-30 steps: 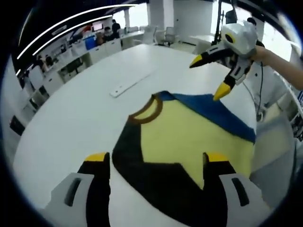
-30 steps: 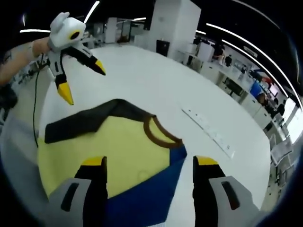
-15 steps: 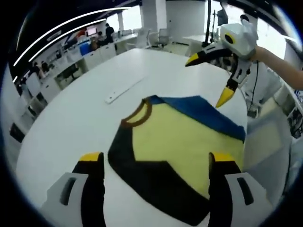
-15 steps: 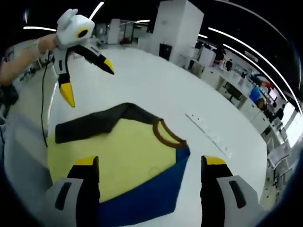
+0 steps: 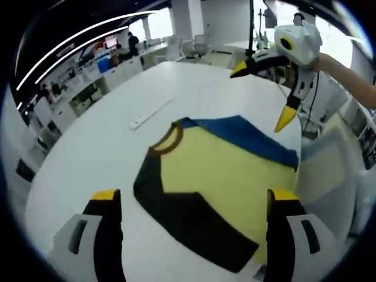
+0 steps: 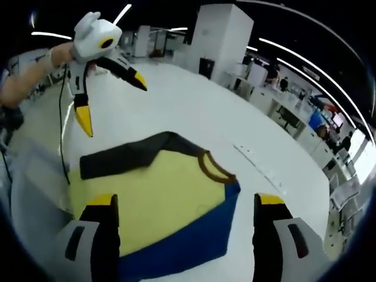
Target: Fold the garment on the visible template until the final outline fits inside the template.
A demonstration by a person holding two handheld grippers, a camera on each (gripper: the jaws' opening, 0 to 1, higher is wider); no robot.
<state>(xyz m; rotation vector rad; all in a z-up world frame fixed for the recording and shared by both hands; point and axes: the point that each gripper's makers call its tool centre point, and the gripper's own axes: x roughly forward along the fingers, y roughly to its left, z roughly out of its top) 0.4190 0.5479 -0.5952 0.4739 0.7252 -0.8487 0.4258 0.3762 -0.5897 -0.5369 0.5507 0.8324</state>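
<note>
A folded garment (image 5: 223, 170) lies flat on the white round table (image 5: 88, 147): yellow body, brown collar (image 5: 166, 139), a black sleeve (image 5: 176, 214) folded over one side, a blue sleeve (image 5: 247, 135) over the other. My left gripper (image 5: 194, 197) hovers open above its black side, holding nothing. The right gripper (image 5: 261, 97) hangs open above the blue side, in a person's hand. In the right gripper view the garment (image 6: 158, 197) lies under my open right gripper (image 6: 185, 200), and the left gripper (image 6: 111, 104) floats open beyond the black sleeve (image 6: 123, 161).
A long white strip (image 5: 151, 110) lies on the table past the collar, also the strip (image 6: 264, 170) in the right gripper view. Cables hang at the table's edge (image 6: 61, 147). Desks, chairs and people fill the office behind.
Both cameras have drawn back a little from the garment, and each gripper's jaws stand slightly wider apart. The garment lies as it did.
</note>
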